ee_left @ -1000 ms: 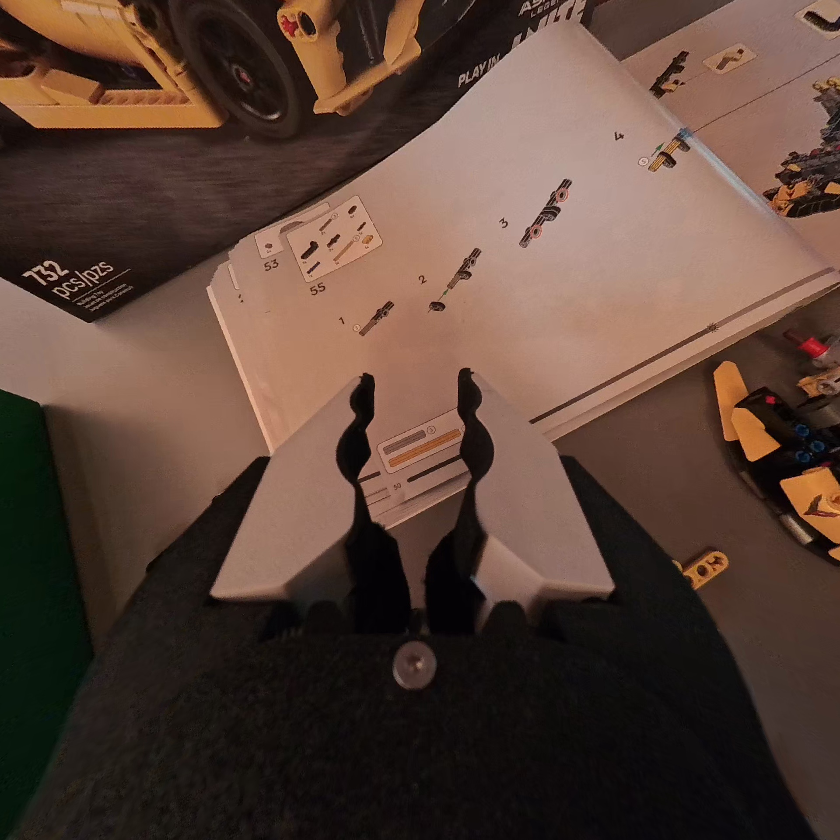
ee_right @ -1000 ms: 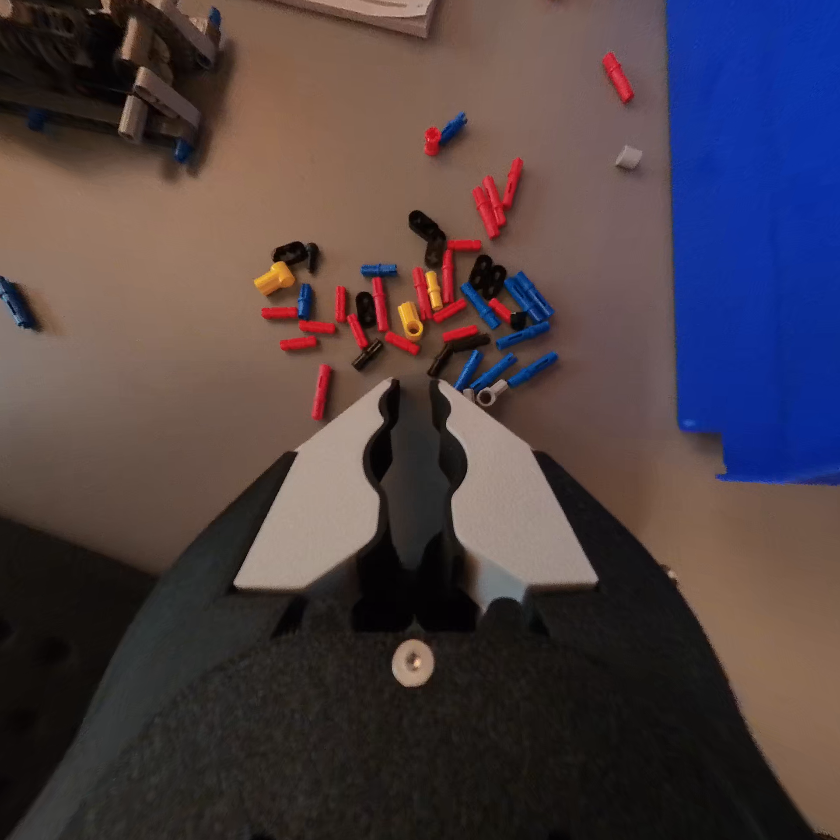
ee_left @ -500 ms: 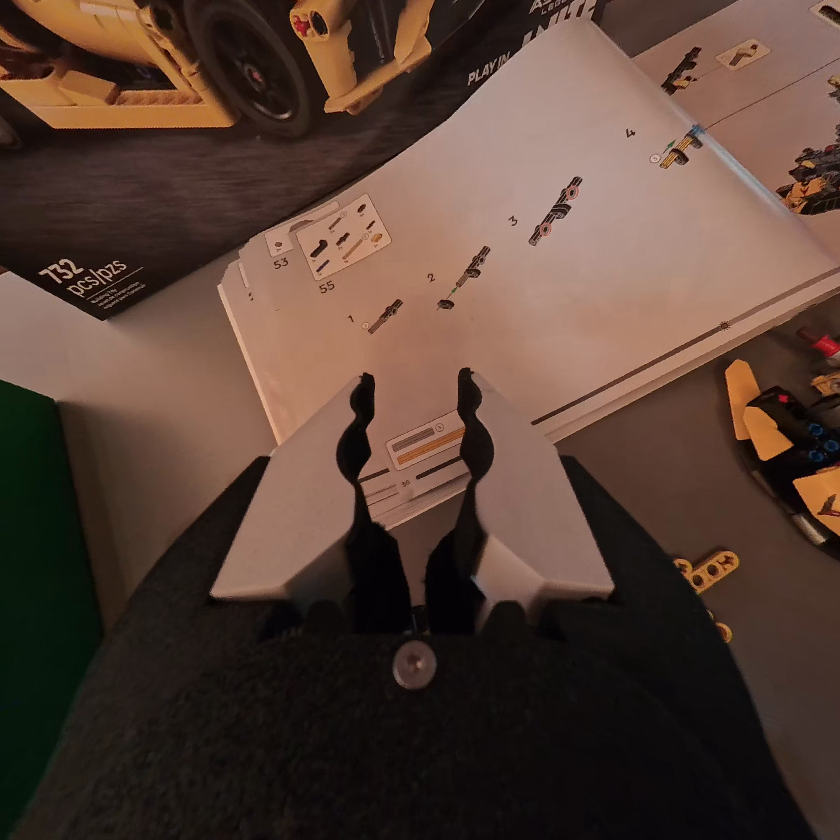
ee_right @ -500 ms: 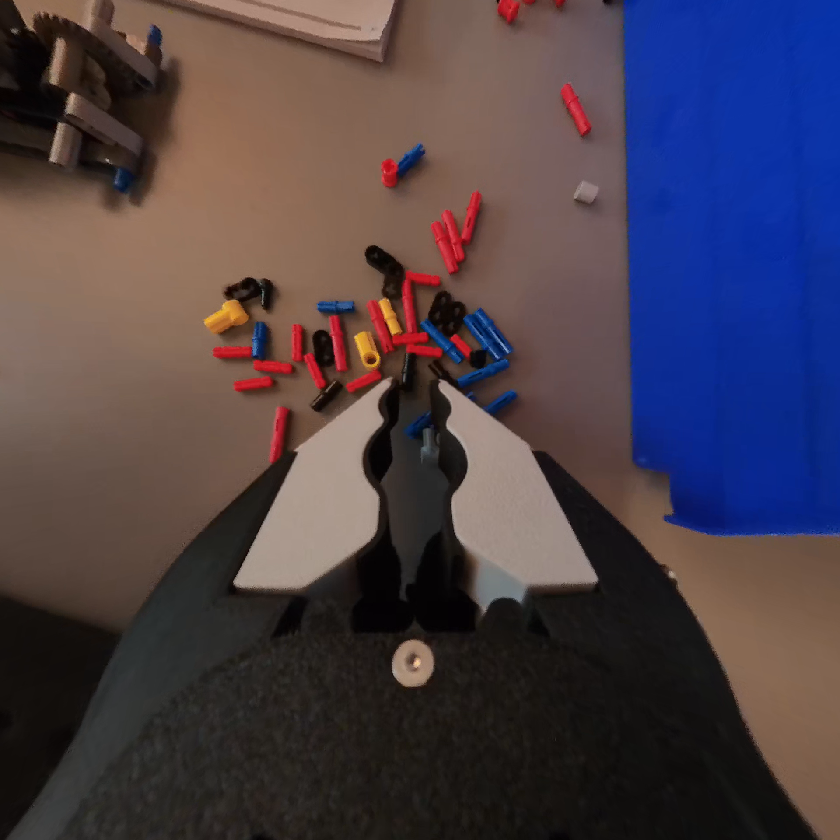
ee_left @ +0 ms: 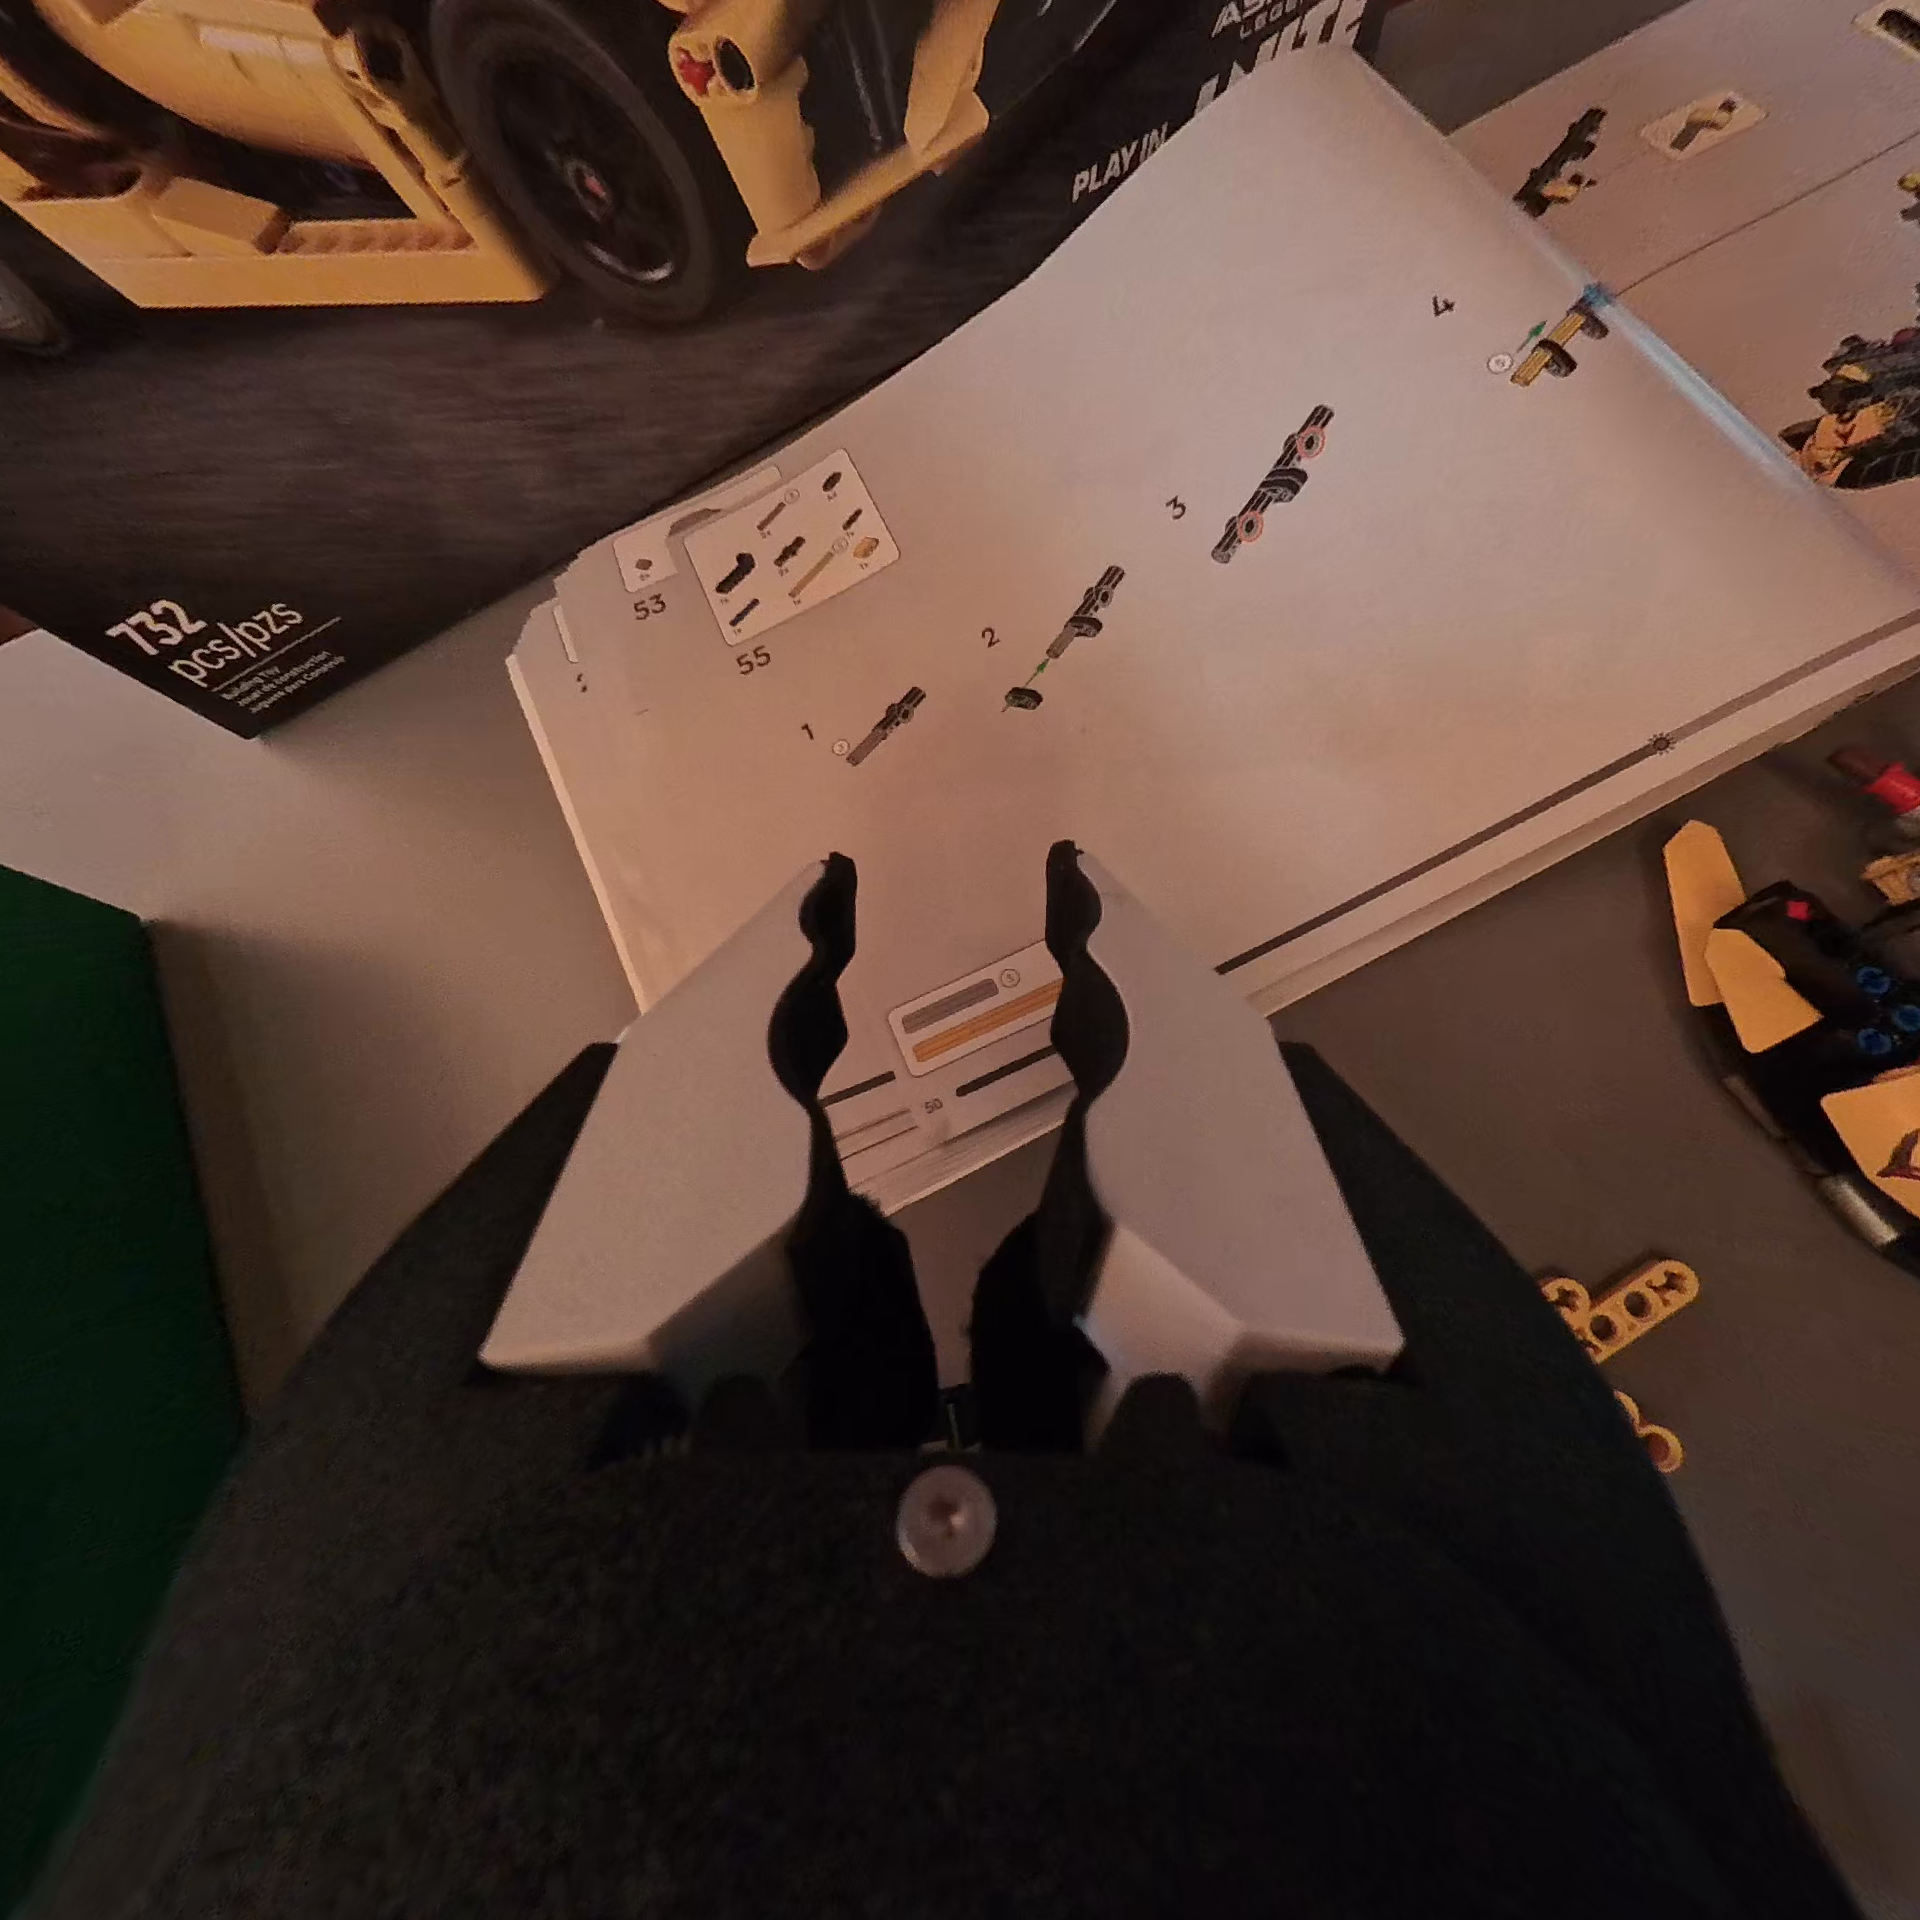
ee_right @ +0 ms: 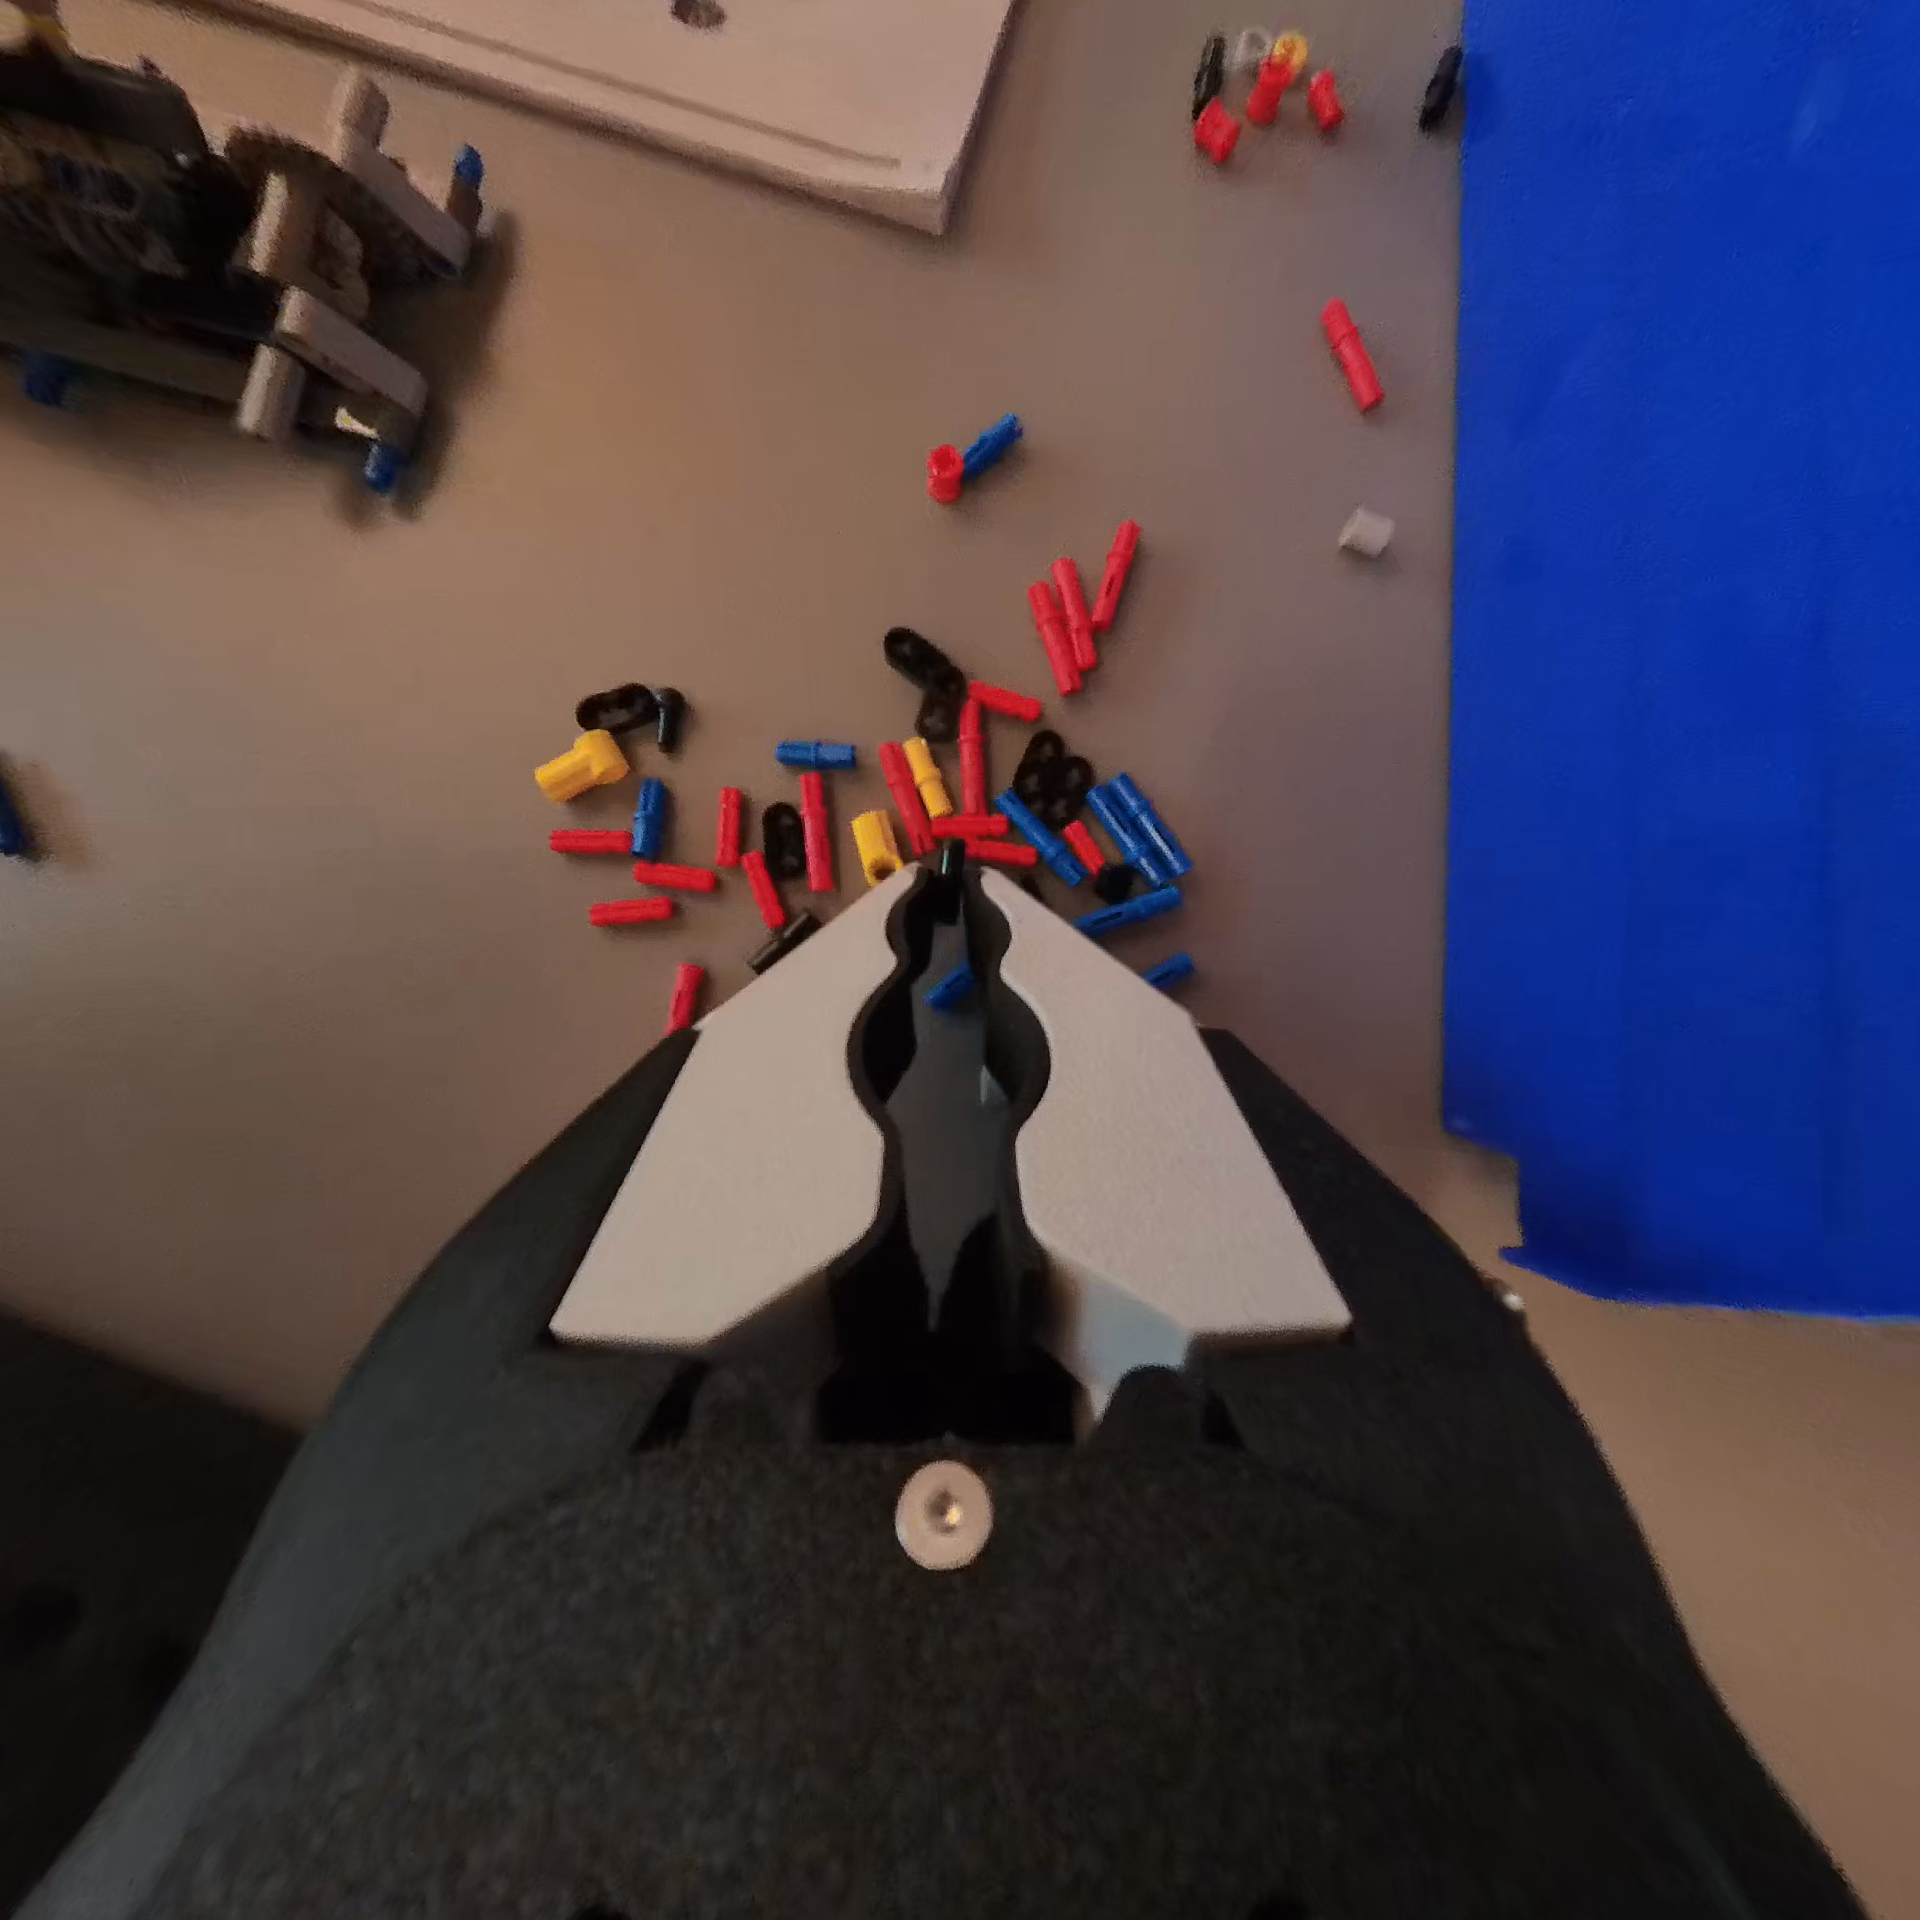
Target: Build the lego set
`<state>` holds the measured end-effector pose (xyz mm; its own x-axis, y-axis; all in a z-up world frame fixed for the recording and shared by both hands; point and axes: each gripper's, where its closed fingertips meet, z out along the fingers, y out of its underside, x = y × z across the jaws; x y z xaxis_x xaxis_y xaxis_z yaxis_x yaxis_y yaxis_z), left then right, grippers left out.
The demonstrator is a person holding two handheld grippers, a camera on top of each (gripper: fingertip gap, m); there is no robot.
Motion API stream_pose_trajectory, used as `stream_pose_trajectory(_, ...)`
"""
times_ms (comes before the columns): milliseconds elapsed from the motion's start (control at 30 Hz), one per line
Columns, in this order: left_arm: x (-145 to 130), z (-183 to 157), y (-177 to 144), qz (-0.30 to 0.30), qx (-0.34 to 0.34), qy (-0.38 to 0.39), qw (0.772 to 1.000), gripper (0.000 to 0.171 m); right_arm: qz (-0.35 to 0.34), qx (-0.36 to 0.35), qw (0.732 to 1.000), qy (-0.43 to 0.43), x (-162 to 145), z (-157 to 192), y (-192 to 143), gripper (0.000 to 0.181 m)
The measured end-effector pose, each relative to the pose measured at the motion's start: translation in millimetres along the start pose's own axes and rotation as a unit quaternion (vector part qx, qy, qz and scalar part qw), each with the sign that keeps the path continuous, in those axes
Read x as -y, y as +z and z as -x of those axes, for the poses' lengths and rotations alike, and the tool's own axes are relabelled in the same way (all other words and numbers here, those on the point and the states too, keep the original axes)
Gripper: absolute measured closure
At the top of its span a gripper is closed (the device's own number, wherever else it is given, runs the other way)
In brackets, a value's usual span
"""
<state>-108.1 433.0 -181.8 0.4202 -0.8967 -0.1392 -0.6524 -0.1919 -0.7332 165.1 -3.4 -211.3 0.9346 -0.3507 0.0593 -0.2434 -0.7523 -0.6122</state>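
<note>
At the near edge of the scattered pins (ee_right: 914,800), the right gripper (ee_right: 948,878) has its tips pinched on a small black pin (ee_right: 948,883). Left and farther off sits the part-built model (ee_right: 239,301). The left gripper (ee_left: 948,868) hovers spread and empty over the instruction booklet (ee_left: 1195,644), the set's box (ee_left: 416,312) beyond.

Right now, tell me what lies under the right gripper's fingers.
The right gripper pinches a small black pin at its tips. In the gap below, one blue pin shows on the table. The grey fingers cover whatever else lies beneath.
</note>
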Motion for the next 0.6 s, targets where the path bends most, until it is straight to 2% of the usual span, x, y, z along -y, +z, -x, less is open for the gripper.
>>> stream_pose_trajectory(67, 0, -1, 0, 0.001, -0.002, -0.001, 1.000, 0.137, -0.021, 0.009, 1.000, -0.013, 14, 9, -11, 0.177)
stream_pose_trajectory(100, -1, -1, 0, 0.001, -0.003, 0.000, 1.000, 0.137, -0.039, 0.037, 0.998, -0.029, 24, 23, -17, 0.177)
stream_pose_trajectory(167, 0, -3, 0, 0.000, -0.003, 0.003, 1.000, 0.138, -0.057, 0.113, 0.989, -0.079, 35, 65, -24, 0.177)
stream_pose_trajectory(233, 0, -4, 1, 0.001, -0.005, 0.006, 1.000, 0.137, -0.049, 0.175, 0.975, -0.128, 33, 107, -24, 0.177)
stream_pose_trajectory(333, -1, -4, 1, 0.002, -0.007, 0.005, 1.000, 0.138, -0.046, 0.243, 0.956, -0.155, 30, 156, -19, 0.177)
stream_pose_trajectory(367, -1, -4, 2, 0.001, -0.007, 0.004, 1.000, 0.138, -0.047, 0.251, 0.954, -0.155, 30, 165, -15, 0.177)
stream_pose_trajectory(467, -1, -4, 2, 0.000, -0.009, 0.002, 1.000, 0.138, -0.073, 0.216, 0.963, -0.146, 43, 176, 3, 0.176)
stream_pose_trajectory(600, 0, -5, 1, -0.003, -0.010, 0.004, 1.000, 0.138, -0.057, 0.209, 0.963, -0.159, 47, 187, 16, 0.176)
